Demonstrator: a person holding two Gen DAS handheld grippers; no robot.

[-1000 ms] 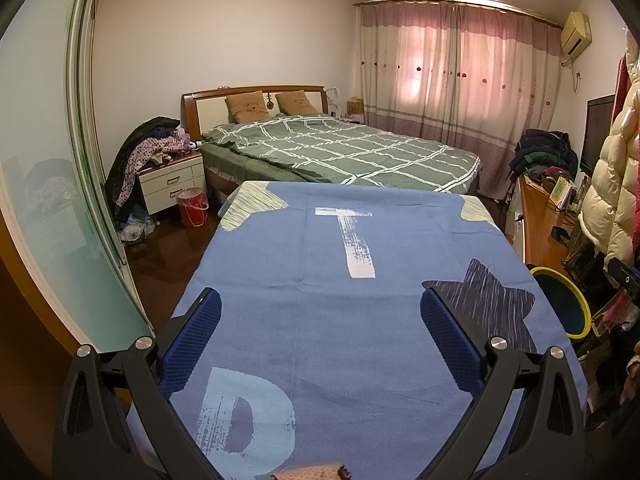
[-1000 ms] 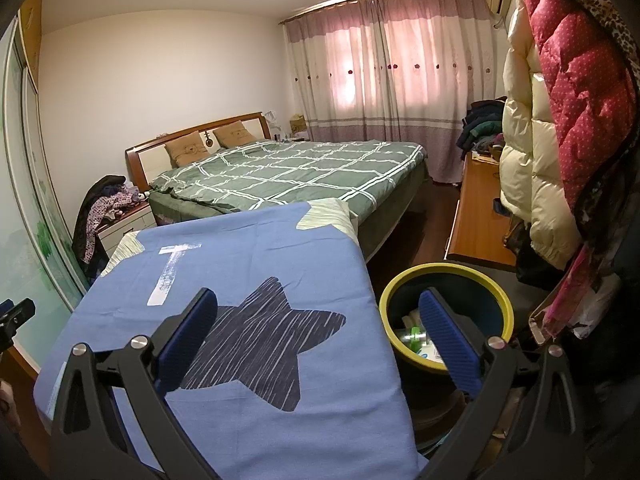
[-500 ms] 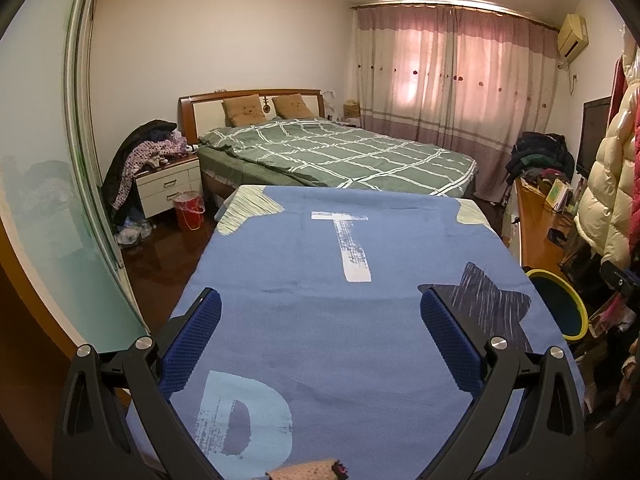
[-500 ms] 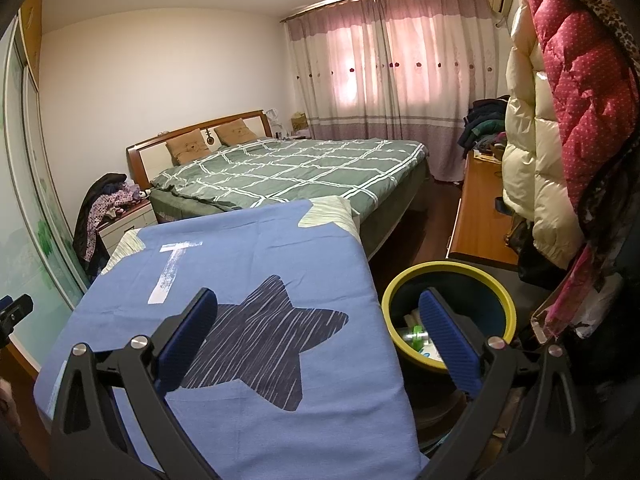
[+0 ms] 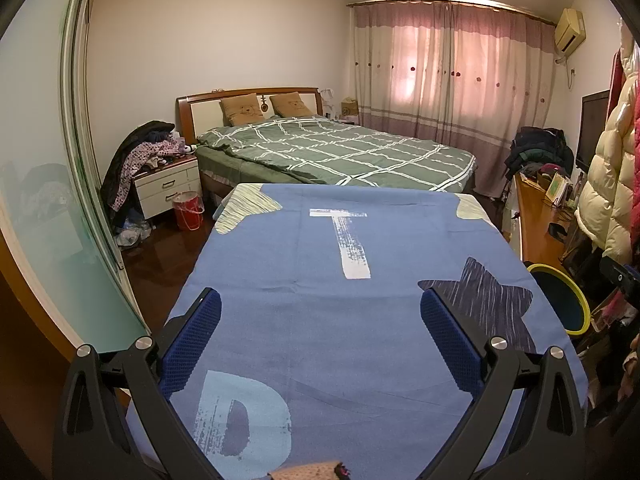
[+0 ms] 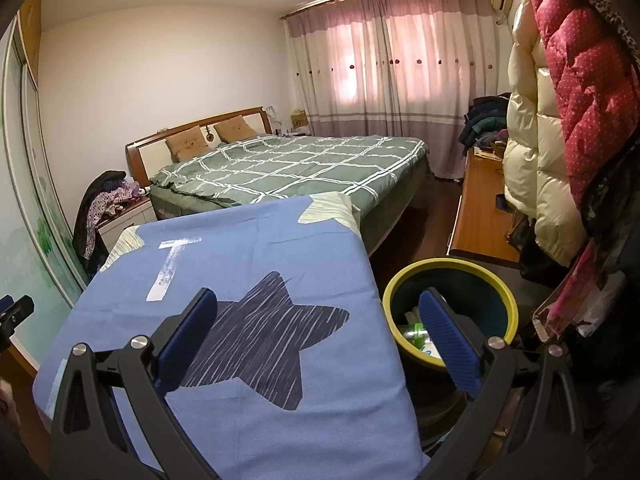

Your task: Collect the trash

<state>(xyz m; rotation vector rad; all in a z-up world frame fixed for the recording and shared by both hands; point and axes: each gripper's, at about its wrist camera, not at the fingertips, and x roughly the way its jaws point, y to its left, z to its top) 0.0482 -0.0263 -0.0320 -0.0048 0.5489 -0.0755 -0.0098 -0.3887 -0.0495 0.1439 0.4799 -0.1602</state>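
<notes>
Trash, none visible on the blue star-print cloth (image 6: 240, 248) at centre frame; some already sits in the yellow-rimmed bin (image 6: 448, 268) at lower right. Left gripper (image 5: 320, 344) and right gripper (image 6: 320, 336) both gape wide, empty. Collection looks nearly finished.

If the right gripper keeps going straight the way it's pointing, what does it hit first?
Probably the blue cloth near its right edge: the open right gripper points slightly down over the dark star. The bin sits just right of that line. Depth is unclear.
</notes>
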